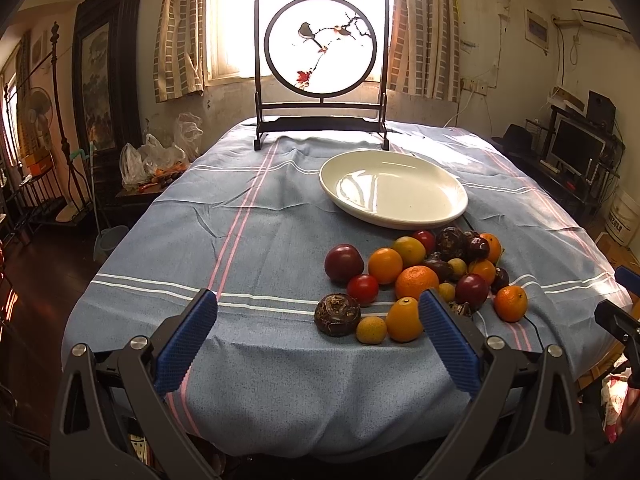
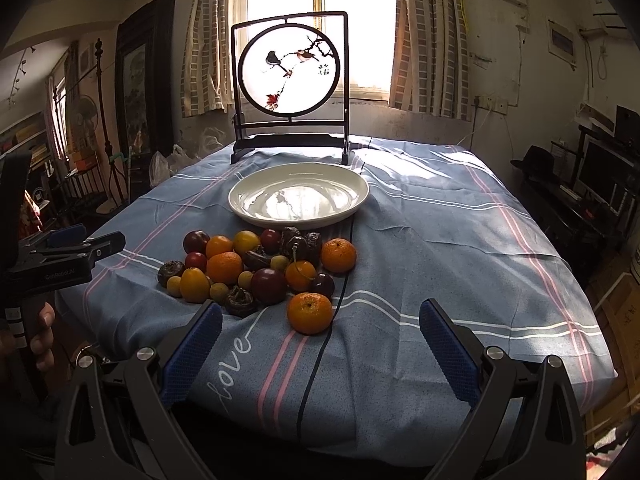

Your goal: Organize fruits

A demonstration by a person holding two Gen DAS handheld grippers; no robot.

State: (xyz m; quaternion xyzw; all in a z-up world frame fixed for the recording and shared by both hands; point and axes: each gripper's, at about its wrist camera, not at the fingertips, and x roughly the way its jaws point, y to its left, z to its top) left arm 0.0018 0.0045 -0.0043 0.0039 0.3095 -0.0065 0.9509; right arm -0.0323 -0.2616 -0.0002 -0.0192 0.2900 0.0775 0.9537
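Surroundings: I see a framed round bird-and-branch screen (image 1: 322,42) upright at the far edge of the bench (image 1: 160,240), with a bright window and curtains behind it.
Cloth: a blue tablecloth (image 2: 440,240) with white and pink stripes covers the bench; the word "love" shows on it near the near edge in the right wrist view.
Cable: a thin dark cable (image 2: 320,352) runs from the near edge up past the fruit toward the plate.
Plate: a white plate (image 1: 340,192), empty, sits between the screen and the fruit, just beyond the heap.
Fruit pile (image 2: 256,268): a loose heap toward the near edge, the pieces touching one another; orange mandarins, dark red plums, small yellow round fruit, and brown rough-skinned bulbs.
Stray mandarin (image 2: 309,313): it lies at the near side of the heap, beside the cable, closest to my right claw.
Left claw (image 1: 318,320): jaws wide apart, holding nothing, at the near edge; its right finger stands in front of part of the heap.
Right claw (image 2: 320,326): jaws wide apart, empty, at the near edge, facing the stray mandarin.
Hand (image 2: 40,340): seen at the left in the right wrist view, gripping the left claw's handle.
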